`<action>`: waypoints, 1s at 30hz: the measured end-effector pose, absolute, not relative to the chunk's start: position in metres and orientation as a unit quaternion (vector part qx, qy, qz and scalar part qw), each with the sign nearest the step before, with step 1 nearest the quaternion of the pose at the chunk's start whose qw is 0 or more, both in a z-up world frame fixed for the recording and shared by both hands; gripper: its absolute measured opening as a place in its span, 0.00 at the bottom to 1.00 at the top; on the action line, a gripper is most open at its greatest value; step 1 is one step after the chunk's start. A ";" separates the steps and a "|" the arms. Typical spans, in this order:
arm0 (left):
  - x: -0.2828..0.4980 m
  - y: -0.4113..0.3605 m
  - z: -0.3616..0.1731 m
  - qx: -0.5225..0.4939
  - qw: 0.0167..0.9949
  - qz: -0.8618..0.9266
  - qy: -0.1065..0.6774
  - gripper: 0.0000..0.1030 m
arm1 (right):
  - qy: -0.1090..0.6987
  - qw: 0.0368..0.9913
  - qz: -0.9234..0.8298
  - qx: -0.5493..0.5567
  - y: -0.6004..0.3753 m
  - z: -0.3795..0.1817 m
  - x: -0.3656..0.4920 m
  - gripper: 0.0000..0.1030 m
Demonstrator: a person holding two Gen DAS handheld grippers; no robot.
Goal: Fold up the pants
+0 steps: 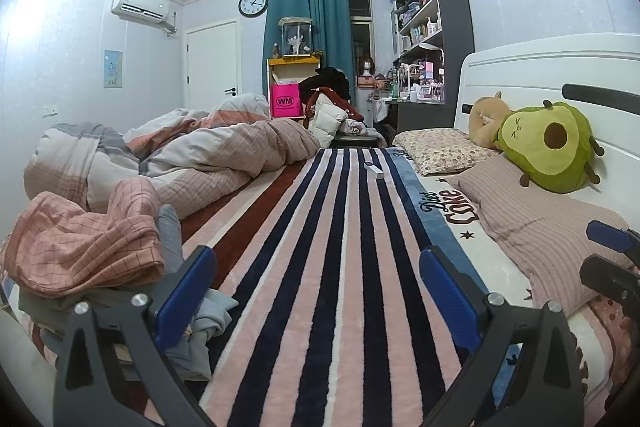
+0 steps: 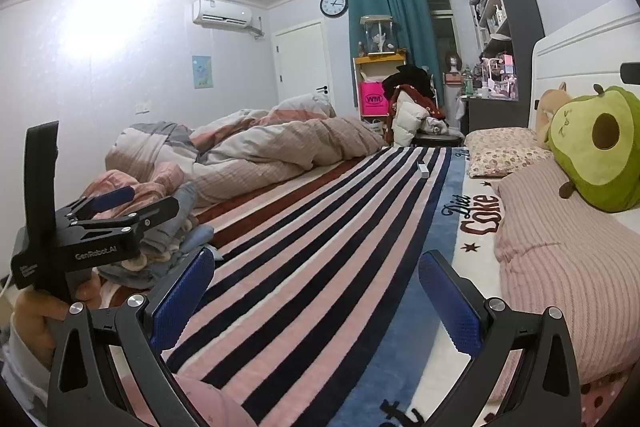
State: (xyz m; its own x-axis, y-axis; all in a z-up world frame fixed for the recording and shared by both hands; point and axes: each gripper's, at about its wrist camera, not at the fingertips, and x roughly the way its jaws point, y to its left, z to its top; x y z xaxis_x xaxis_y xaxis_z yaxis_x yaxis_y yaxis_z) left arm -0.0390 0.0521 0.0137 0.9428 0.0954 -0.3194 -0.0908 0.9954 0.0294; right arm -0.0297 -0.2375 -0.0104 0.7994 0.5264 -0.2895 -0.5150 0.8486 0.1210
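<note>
**Ana:** Both sets of jaws stand spread wide, nothing between them. Left gripper (image 1: 318,301) and right gripper (image 2: 316,303) hover over the plush striped blanket (image 1: 320,247), with pink, navy and white bands running straight ahead of the fingers.

**Ben:** Biggest soft thing?

**Ana:** Rumpled quilt (image 1: 192,155), checked and puffy, heaped ahead and to the left of the left jaws. Nearer, just beside the left finger, sits a clothes pile (image 1: 100,259): a pink grid-check piece on top, grey-blue folds under it. I cannot tell which piece is the pants.

**Ben:** And to the right?

**Ana:** Ribbed pink pillow (image 1: 532,223), lying just right of the right finger, with a floral pillow (image 1: 436,147) beyond it. A round avocado plush (image 1: 552,147) leans on the white headboard (image 1: 540,75).

**Ben:** Anything lying ahead?

**Ana:** One small white box (image 1: 373,169) on the stripes, well ahead of the jaws. Far off, a pink bag (image 1: 286,101) sits in a yellow shelf unit (image 1: 294,61).
</note>
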 end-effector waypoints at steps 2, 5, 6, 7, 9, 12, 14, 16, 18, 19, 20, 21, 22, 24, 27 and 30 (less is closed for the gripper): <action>-0.039 0.052 0.013 0.006 0.986 0.047 0.163 0.98 | 0.159 0.948 0.274 0.018 -0.237 -0.011 -0.030 0.99; -0.038 0.052 0.013 0.007 0.986 0.047 0.163 0.98 | 0.159 0.949 0.273 0.019 -0.238 -0.012 -0.029 0.99; -0.038 0.052 0.013 0.007 0.986 0.047 0.163 0.98 | 0.160 0.949 0.272 0.020 -0.238 -0.012 -0.029 0.99; -0.039 0.052 0.013 0.007 0.986 0.047 0.162 0.98 | 0.160 0.949 0.272 0.021 -0.239 -0.012 -0.029 0.99; -0.039 0.052 0.013 0.007 0.986 0.047 0.162 0.98 | 0.161 0.949 0.271 0.022 -0.239 -0.012 -0.029 0.99; -0.039 0.052 0.013 0.007 0.986 0.047 0.162 0.98 | 0.161 0.949 0.271 0.023 -0.239 -0.013 -0.029 0.99; -0.039 0.051 0.013 0.007 0.986 0.047 0.162 0.98 | 0.161 0.949 0.271 0.023 -0.239 -0.013 -0.029 0.99; -0.039 0.051 0.013 0.007 0.986 0.047 0.162 0.98 | 0.161 0.949 0.271 0.023 -0.240 -0.013 -0.029 0.99; -0.039 0.051 0.013 0.006 0.986 0.047 0.162 0.98 | 0.162 0.949 0.269 0.024 -0.240 -0.013 -0.029 0.99; -0.039 0.051 0.013 0.006 0.986 0.046 0.162 0.98 | 0.162 0.949 0.269 0.024 -0.240 -0.013 -0.029 0.99; -0.039 0.050 0.013 0.007 0.986 0.046 0.162 0.98 | 0.162 0.949 0.269 0.024 -0.240 -0.013 -0.029 0.99; -0.039 0.050 0.012 0.007 0.986 0.046 0.161 0.98 | 0.162 0.949 0.268 0.025 -0.240 -0.013 -0.029 0.99; -0.039 0.049 0.012 0.008 0.986 0.046 0.161 0.98 | 0.163 0.949 0.267 0.026 -0.240 -0.013 -0.029 0.99; -0.038 0.049 0.012 0.009 0.986 0.045 0.161 0.98 | 0.164 0.949 0.267 0.027 -0.240 -0.013 -0.029 0.99; -0.039 0.048 0.012 0.010 0.986 0.043 0.161 0.98 | 0.163 0.950 0.266 0.027 -0.240 -0.013 -0.029 0.99; -0.039 0.048 0.012 0.012 0.986 0.041 0.161 0.98 | 0.163 0.950 0.266 0.028 -0.240 -0.013 -0.029 0.99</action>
